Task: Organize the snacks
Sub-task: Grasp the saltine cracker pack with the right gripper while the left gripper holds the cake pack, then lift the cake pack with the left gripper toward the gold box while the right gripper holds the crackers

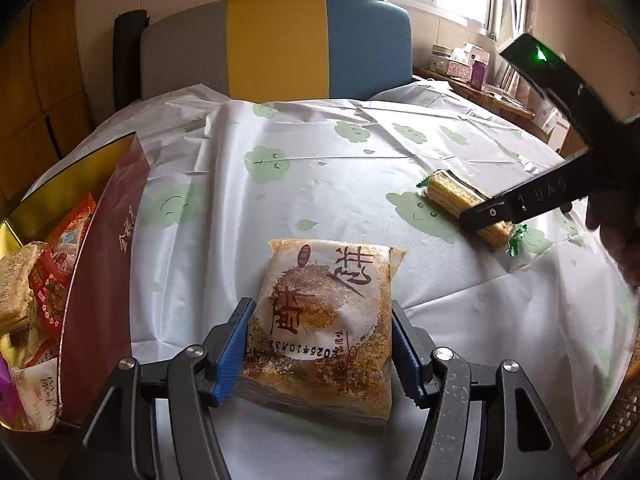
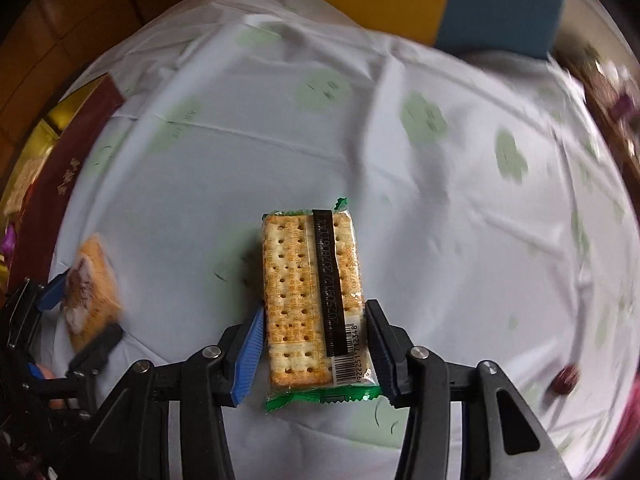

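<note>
My left gripper [image 1: 320, 344] has its blue pads pressed on both sides of an orange-and-white pastry packet [image 1: 324, 312] that rests on the table. My right gripper [image 2: 316, 348] is closed on a clear, green-edged cracker packet [image 2: 312, 300], just above the cloth. In the left wrist view the right gripper [image 1: 486, 216] holds that cracker packet [image 1: 452, 196] at the right. In the right wrist view the left gripper [image 2: 80, 320] and its pastry packet [image 2: 90, 288] show blurred at the left.
A dark red box [image 1: 104, 264] with a gold inside holds several wrapped snacks at the left; it also shows in the right wrist view [image 2: 64, 160]. The white tablecloth [image 1: 320, 168] has green cloud prints. A grey-yellow-blue chair back [image 1: 276, 48] stands behind. A small red item [image 2: 564, 380] lies far right.
</note>
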`<state>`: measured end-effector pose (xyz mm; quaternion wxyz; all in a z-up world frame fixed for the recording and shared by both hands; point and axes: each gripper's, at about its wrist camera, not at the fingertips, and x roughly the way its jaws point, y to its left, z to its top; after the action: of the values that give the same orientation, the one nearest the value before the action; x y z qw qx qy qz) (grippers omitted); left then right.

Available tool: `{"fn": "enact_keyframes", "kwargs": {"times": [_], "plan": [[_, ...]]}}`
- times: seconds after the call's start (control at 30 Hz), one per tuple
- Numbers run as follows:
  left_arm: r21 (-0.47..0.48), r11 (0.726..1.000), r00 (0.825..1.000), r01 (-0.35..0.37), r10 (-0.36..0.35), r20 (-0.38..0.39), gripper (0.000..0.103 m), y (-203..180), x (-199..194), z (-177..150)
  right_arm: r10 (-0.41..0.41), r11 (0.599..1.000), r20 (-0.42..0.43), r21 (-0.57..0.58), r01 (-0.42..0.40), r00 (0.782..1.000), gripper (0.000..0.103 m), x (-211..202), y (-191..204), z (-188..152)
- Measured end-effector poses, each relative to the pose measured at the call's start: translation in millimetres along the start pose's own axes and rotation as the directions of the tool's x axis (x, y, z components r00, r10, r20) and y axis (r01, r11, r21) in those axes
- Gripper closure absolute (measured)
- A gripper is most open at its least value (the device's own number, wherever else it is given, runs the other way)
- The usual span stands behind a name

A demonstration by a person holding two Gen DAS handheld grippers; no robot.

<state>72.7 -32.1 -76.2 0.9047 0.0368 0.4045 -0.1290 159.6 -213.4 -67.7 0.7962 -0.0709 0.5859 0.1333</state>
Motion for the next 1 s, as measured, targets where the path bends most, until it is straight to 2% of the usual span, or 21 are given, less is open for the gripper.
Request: {"fn": "enact_keyframes", "kwargs": {"times": [0.07,0.1,0.13,0.17,0.53,0.8,1.0], "plan": [[0.001,1.0,1.0,-0.002,0.002,-0.002,0.038,0,0,1,0.029,0.999,0.005,0.035,-0.03,1.0,0.052,3,-8,-3],[0.003,1.0,1.0,-0.003,0.004,-0.003,0.038,0,0,1,0.027,0.999,0.009,0.032,-0.027,1.0,0.05,2,-7,-2],[0.004,1.0,1.0,-0.003,0.003,-0.004,0.038,-1,0,1,0.038,0.999,0.024,0.033,-0.038,0.999,0.043,1,-7,-1],[0.004,1.0,1.0,-0.003,0.003,-0.004,0.038,-1,0,1,0.047,0.998,0.02,0.043,-0.048,0.999,0.041,3,-7,0],[0.008,1.0,1.0,-0.029,0.029,0.008,0.038,-5,-1,-2,-0.019,0.999,0.026,-0.029,0.019,0.999,0.04,2,16,-6],[0.009,0.999,0.999,-0.045,0.045,0.012,0.038,-8,-3,-3,-0.039,0.999,0.012,-0.027,0.039,0.999,0.039,0,15,15],[0.002,0.999,0.999,-0.043,0.043,0.014,0.038,-7,-3,-4,-0.045,0.999,0.014,-0.025,0.046,0.999,0.036,-1,16,18]]}}
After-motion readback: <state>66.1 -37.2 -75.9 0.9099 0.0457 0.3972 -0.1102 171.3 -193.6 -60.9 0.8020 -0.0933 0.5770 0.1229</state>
